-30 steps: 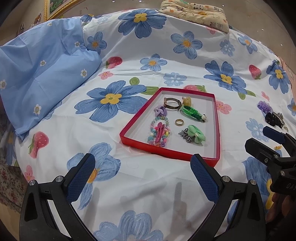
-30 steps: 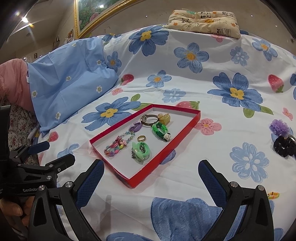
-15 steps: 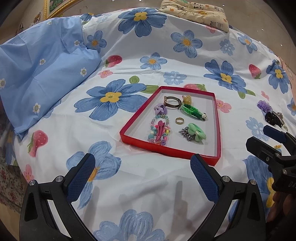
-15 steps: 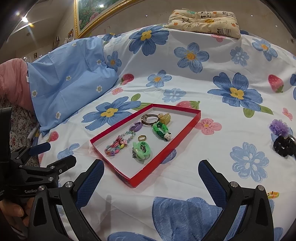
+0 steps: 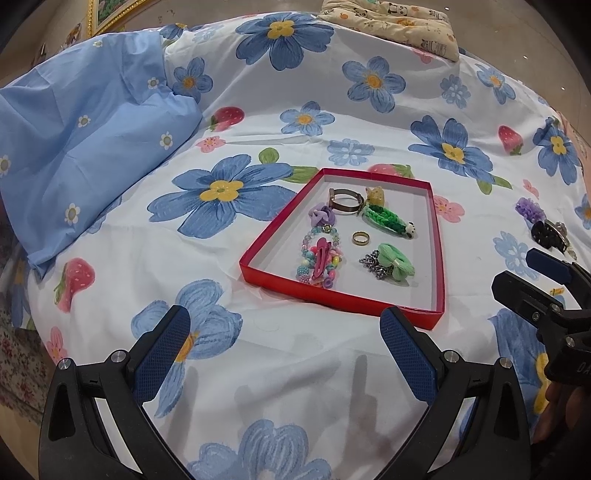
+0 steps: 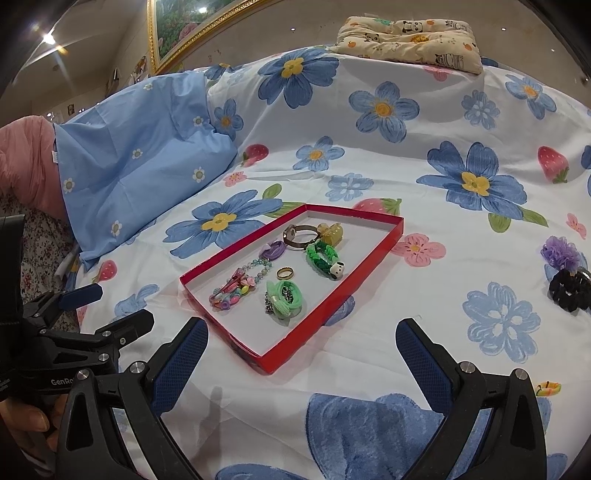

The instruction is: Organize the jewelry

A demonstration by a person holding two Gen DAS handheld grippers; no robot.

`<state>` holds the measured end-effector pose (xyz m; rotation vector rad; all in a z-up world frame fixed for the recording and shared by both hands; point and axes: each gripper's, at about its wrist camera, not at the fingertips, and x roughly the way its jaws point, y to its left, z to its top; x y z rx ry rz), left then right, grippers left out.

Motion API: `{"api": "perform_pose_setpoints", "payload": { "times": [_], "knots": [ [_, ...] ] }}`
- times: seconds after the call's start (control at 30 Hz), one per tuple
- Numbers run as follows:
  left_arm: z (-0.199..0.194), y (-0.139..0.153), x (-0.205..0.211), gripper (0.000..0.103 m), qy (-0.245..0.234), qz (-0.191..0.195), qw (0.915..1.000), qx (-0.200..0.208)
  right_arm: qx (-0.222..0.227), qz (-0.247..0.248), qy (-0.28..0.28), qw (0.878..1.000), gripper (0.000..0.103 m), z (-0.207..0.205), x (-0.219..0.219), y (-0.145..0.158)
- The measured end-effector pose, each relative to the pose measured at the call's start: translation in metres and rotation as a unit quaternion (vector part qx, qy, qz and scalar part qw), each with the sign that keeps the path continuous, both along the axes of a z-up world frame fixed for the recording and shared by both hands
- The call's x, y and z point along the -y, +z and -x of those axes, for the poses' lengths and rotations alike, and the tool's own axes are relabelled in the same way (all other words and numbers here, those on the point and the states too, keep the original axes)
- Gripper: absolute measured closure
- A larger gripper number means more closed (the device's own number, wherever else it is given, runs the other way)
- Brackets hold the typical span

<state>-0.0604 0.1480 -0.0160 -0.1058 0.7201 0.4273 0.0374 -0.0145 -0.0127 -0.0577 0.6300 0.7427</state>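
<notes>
A red tray lies on the flowered bedsheet. It holds a beaded bracelet with a pink clip, a gold ring, a green braided band, a green scrunchie with a chain, a purple piece, a brown bracelet and a yellow charm. A purple scrunchie, a black scrunchie and a small yellow clip lie on the sheet right of the tray. My left gripper is open and empty in front of the tray. My right gripper is open and empty at the tray's near corner.
A light blue pillow lies at the left. A cream patterned cushion sits at the far edge of the bed. A gold-framed picture hangs on the wall behind. The bed drops off at the left, over a floral cover.
Almost nothing has moved. The left view has drifted very slightly; both grippers stay open and empty.
</notes>
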Motion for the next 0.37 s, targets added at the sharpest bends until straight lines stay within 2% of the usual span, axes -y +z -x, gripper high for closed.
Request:
{"api": "perform_pose_setpoints", "payload": {
  "times": [0.37],
  "knots": [
    [-0.0067, -0.001, 0.0023, 0.0, -0.008, 0.005, 0.9999, -0.004, -0.008, -0.002, -0.007, 1.0, 0.0, -0.0065, 0.0057, -0.0052]
  ]
}}
